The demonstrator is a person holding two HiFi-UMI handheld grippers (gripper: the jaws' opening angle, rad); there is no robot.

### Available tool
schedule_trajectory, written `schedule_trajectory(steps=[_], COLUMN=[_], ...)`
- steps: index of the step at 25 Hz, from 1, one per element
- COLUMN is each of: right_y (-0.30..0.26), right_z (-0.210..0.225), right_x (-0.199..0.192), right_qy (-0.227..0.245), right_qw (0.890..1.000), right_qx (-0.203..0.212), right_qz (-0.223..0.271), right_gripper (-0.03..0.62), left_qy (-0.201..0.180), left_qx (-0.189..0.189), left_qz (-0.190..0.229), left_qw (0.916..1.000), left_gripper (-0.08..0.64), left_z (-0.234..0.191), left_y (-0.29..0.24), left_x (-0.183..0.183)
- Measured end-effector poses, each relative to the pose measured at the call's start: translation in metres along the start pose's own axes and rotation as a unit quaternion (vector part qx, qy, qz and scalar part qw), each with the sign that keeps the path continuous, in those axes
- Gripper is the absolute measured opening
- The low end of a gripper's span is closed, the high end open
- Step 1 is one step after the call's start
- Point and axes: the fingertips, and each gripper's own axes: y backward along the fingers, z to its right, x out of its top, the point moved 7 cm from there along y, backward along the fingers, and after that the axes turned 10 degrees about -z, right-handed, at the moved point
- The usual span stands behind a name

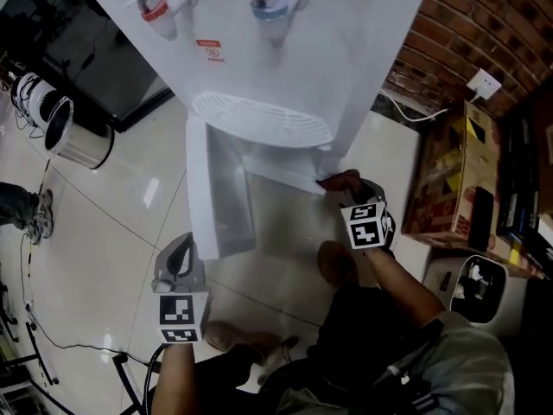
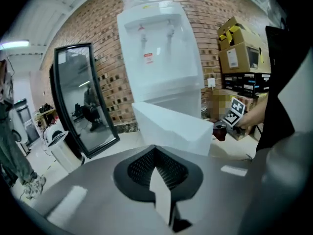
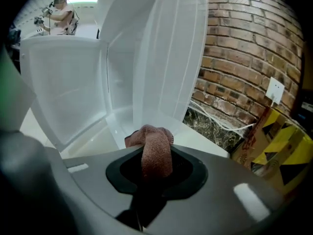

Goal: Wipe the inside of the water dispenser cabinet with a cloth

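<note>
We have the reddish-brown cloth (image 3: pixel 155 148) pinched in the jaws of our right gripper (image 3: pixel 155 169). The jaws are clamped narrowly on its bunched fold, and a lump of it sticks out past the tips. The cloth sits at the right front edge of the open cabinet (image 3: pixel 122 97), low on the white water dispenser (image 1: pixel 285 50). We cannot tell whether it touches the white surface there. From the right gripper view we look past the cloth into the pale, bare inside of the cabinet, with its door (image 3: pixel 63 92) swung out to the left.

Our left gripper (image 1: pixel 181 247) is well apart from the dispenser, out beyond the free edge of that door, over the tiled floor (image 1: pixel 112 223). Its jaws are pressed together with nothing between them.

Higher on the dispenser are a red tap (image 1: pixel 155 9) and a blue tap (image 1: pixel 275 5). A brick wall (image 1: pixel 484 24) with a wall socket (image 1: pixel 484 83) stands to the right, and a cardboard box (image 1: pixel 454 175) sits below it. To the left stand a metal bin (image 1: pixel 78 135) and a leaning mirror (image 2: pixel 80 99).
</note>
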Motion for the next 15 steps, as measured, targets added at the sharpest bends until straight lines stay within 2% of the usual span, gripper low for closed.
schedule_trajectory(steps=[3,6,10,15], right_y=[0.026,0.048,0.065,0.076], right_z=[0.014,0.028,0.043,0.061], right_x=[-0.006,-0.016,-0.033,-0.045], right_qy=[0.009,-0.002,-0.014,-0.023], right_qw=[1.0,0.999,0.997,0.996], right_qx=[0.012,0.026,0.045,0.047], right_qz=[0.026,0.042,0.056,0.067], right_gripper=[0.098,0.1,0.1,0.101], left_qy=[0.003,0.01,0.01,0.031], left_qx=[-0.024,-0.046,-0.056,-0.062], left_qz=[0.019,0.029,0.038,0.057], left_qw=[0.9995,0.9984,0.9977,0.996], left_gripper=[-0.026,-0.026,-0.026,-0.026], left_z=[0.03,0.058,0.093,0.124], left_y=[-0.014,-0.032,-0.06,-0.096], left_x=[0.026,0.052,0.084,0.126])
